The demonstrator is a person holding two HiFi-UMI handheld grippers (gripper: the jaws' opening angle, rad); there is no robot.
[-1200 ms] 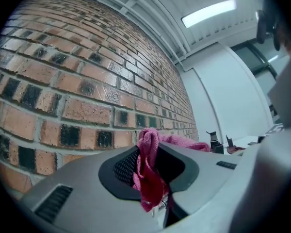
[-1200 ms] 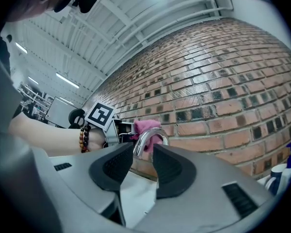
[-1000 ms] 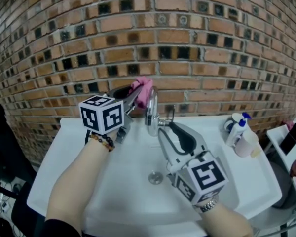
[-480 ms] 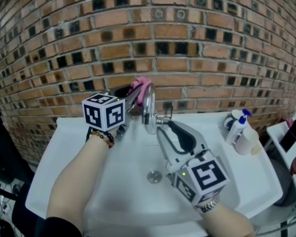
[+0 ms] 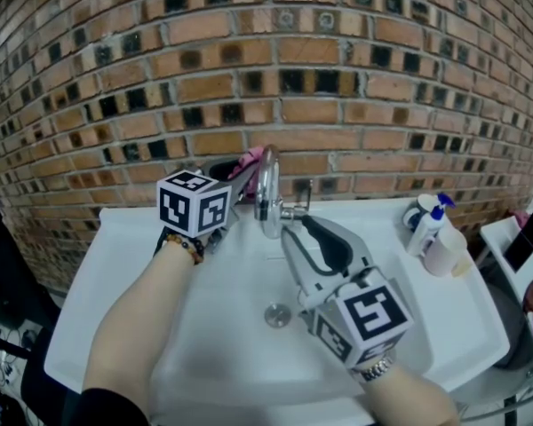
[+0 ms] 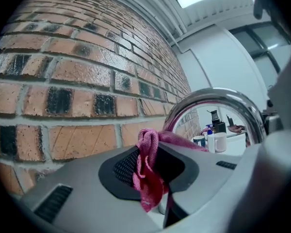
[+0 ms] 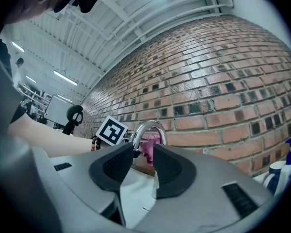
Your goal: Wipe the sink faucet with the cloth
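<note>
Arching faucet (image 5: 268,185), spout down toward sink (image 5: 235,278)

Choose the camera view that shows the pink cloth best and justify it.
The left gripper view: the cloth hangs large, pinched between the left gripper's jaws. The head view shows only a pink scrap beside the faucet; the right gripper view shows a small pink patch under the faucet's arch.

no readable text is showing; cubes on the left gripper (image 5: 246,176) and right gripper (image 5: 295,226) are bearing only square marker patterns.
</note>
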